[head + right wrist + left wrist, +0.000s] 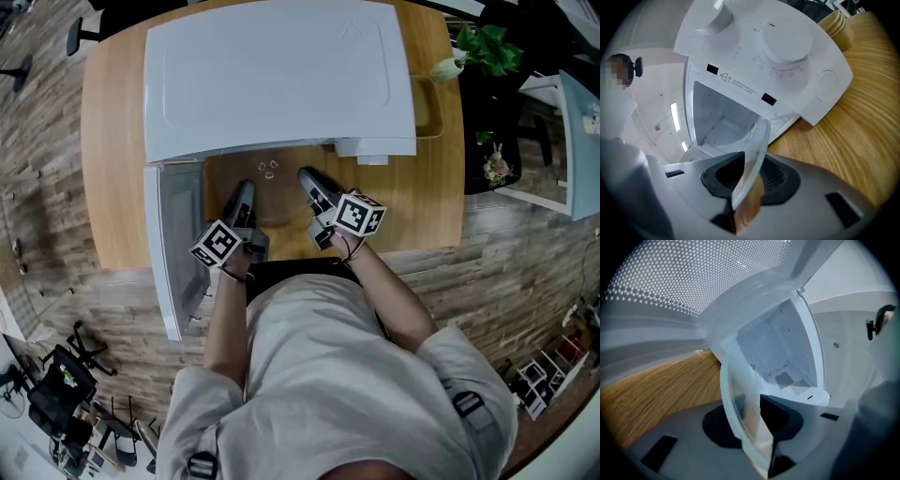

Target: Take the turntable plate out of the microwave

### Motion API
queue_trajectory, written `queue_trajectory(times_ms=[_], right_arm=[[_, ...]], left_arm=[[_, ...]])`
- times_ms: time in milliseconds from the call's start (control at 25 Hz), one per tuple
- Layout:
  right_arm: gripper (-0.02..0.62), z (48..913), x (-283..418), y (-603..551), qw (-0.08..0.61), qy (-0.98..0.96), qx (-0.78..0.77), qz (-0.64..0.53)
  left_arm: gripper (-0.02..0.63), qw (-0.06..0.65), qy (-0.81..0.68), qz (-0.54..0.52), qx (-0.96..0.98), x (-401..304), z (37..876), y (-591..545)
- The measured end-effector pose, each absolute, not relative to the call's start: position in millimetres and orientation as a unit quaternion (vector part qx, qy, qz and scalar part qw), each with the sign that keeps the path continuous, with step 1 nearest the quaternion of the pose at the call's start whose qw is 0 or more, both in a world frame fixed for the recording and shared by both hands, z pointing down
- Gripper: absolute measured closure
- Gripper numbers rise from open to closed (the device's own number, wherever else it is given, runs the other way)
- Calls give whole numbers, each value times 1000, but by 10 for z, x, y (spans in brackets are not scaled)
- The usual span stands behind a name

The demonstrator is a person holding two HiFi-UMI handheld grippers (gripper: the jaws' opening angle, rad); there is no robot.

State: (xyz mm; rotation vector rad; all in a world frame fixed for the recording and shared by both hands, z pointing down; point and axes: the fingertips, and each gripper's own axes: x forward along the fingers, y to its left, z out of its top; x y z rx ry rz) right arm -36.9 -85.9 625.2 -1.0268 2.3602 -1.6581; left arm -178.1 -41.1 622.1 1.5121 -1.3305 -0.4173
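The clear glass turntable plate (277,211) hangs in front of the white microwave (272,75), just above the wooden table, held between both grippers. My left gripper (246,189) is shut on the plate's left rim (736,394), which stands between its dark pads (776,416). My right gripper (307,176) is shut on the opposite rim (752,150), with the edge wedged between its pads (722,176). The microwave's open cavity (780,345) lies beyond the plate and looks bare inside.
The microwave door (178,234) stands swung open at the left, close to my left gripper. The control panel (778,51) with two dials is on the right. A wooden holder (427,103) and a green plant (487,47) sit at the table's (112,187) right.
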Motion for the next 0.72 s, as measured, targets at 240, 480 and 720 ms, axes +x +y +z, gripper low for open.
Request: queue_trajectory(times_ms=[240,480,720], right_arm=[[494,6225,-322,-798,46,773,-332,-539],[494,6167,-306,-786,50,776,-328,-536],[494,6119,-306,-748,50,780,-320,-535]], left_arm=[[482,512,-565,-166,626,-1787,6272,-305],[482,516,-556,-186,624,-1709,6164,-292],[483,511,-561,-196,621,-1700,6127,-219]])
